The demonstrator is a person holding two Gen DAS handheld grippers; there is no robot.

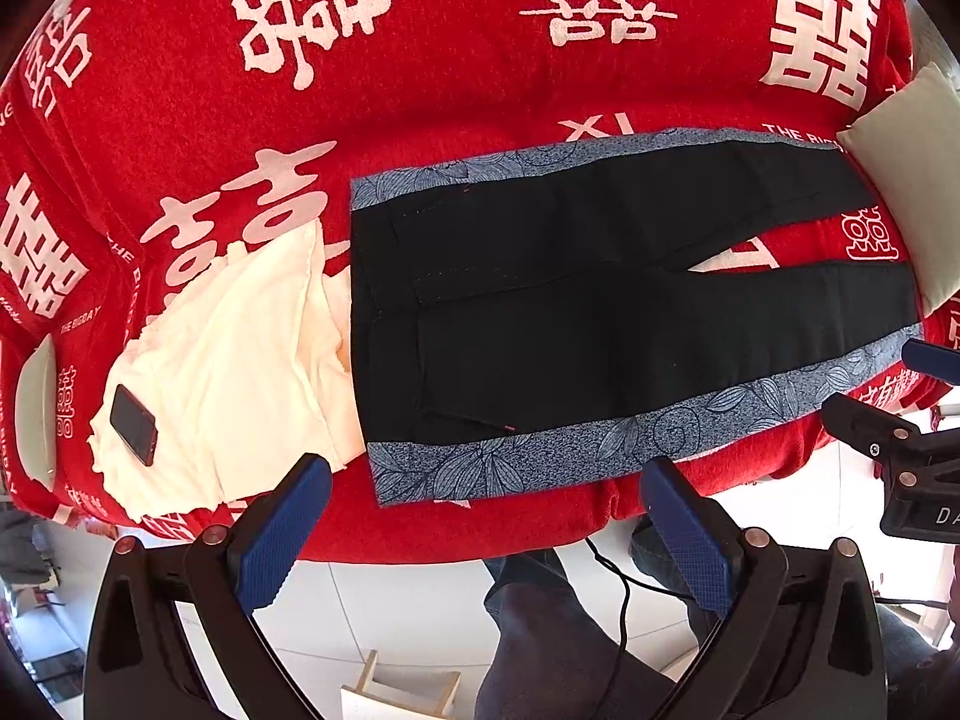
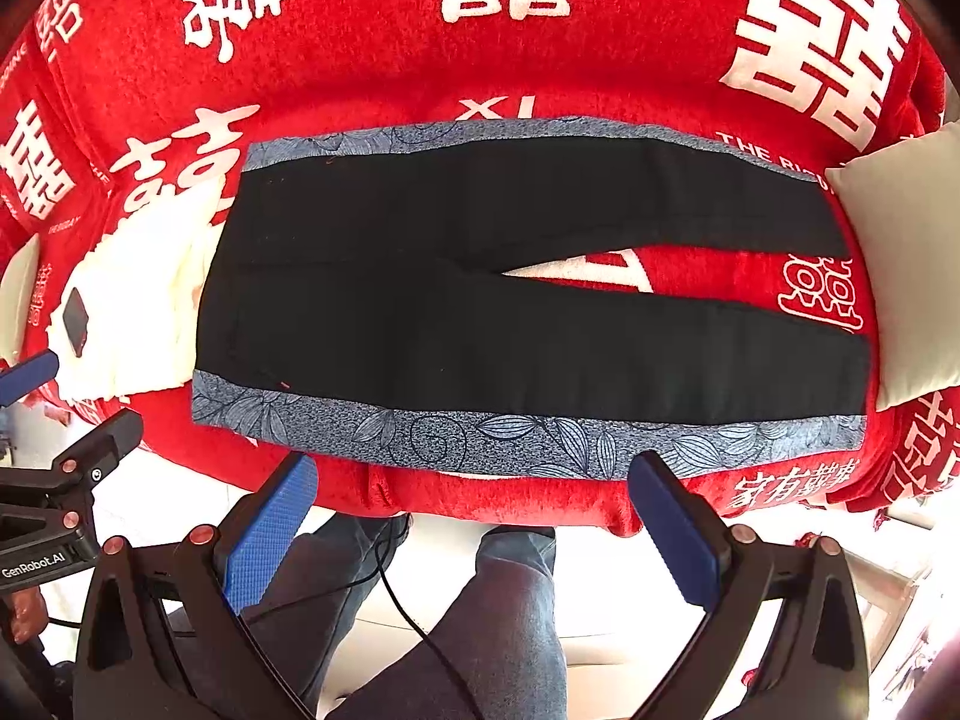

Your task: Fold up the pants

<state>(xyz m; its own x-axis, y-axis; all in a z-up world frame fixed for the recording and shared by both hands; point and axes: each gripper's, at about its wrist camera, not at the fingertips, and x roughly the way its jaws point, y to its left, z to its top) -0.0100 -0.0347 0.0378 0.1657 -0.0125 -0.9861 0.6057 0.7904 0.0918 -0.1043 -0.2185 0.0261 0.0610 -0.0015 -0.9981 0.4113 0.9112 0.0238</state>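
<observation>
black pants (image 2: 480, 300) hide part of cream cloth (image 1: 240, 360); pillow (image 2: 912, 252) cropped.

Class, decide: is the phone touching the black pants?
Apart. The left wrist view shows the phone on cream cloth, with bare cloth between it and the pants.

Bright daylight fills both views — the white tiled floor (image 2: 600, 576) is blown out to glare at the lower right. The flat black pants with blue floral side stripes (image 1: 600, 300) lose fabric detail in darkness. Fisheye bending curves the red blanket with white characters (image 1: 420, 60) — edges vignette black, slightly soft.
</observation>
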